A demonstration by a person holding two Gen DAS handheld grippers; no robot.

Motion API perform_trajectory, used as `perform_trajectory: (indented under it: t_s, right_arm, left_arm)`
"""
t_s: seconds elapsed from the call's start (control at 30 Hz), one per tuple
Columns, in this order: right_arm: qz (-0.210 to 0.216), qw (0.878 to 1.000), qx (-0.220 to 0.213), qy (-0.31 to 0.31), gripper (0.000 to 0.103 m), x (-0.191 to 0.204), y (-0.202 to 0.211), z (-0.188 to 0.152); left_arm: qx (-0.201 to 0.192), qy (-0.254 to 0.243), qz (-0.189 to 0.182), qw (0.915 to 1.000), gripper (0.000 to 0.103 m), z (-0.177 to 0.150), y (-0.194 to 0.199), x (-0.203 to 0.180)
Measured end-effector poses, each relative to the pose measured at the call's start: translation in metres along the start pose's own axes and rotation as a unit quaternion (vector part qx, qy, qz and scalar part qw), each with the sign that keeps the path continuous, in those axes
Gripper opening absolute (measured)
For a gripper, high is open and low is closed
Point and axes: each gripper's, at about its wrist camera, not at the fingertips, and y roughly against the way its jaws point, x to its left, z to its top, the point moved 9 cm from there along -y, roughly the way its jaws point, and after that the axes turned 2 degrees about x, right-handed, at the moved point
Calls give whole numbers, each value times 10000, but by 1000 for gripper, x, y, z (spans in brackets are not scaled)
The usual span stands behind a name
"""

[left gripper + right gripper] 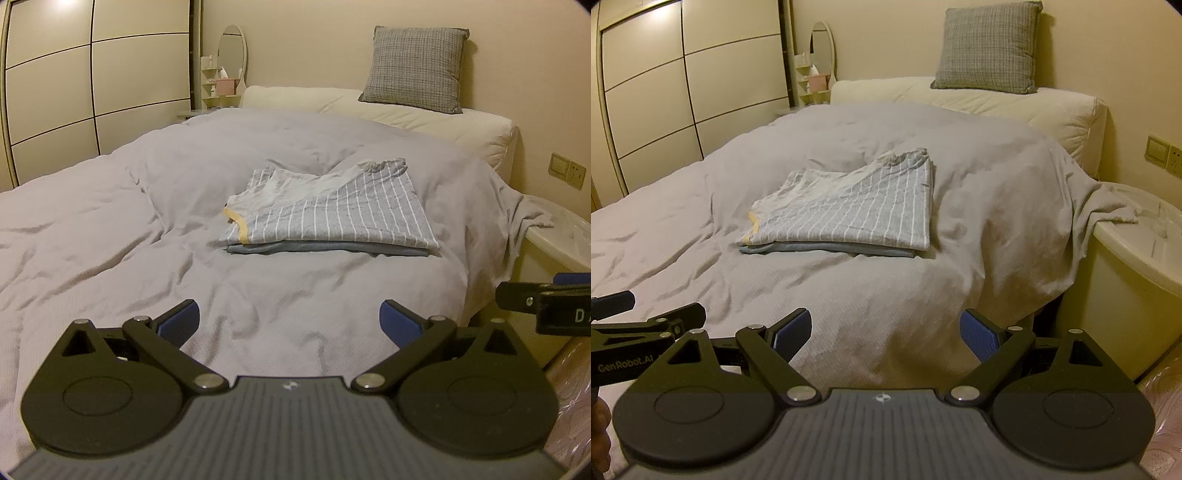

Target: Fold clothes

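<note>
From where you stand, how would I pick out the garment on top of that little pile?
Start at the big bed under its grey duvet; near its middle, toward the right side, lies a small pile of folded clothes. The striped top is the upper piece, resting on a plain blue-grey garment. Thin white stripes and a yellow trim on its left edge set it apart.

The left gripper (290, 317) hangs over the grey duvet (110, 229) with its blue-padded jaws spread wide and nothing between them. Further up the bed lies a folded striped garment (332, 218) on top of a darker blue one (325, 250), well apart from the fingers. Part of the right gripper (546, 302) shows at the right edge, and a checked pillow (415, 68) leans against the wall.
</note>
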Motion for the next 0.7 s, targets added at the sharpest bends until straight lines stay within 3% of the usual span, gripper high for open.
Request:
perform_trajectory:
  t_s: [0.7]
  right_arm:
    - [-84,9999,-114,10,89,-5,20,2]
  left_arm:
    - [-10,-91,-29,10000,102,0,14,-8]
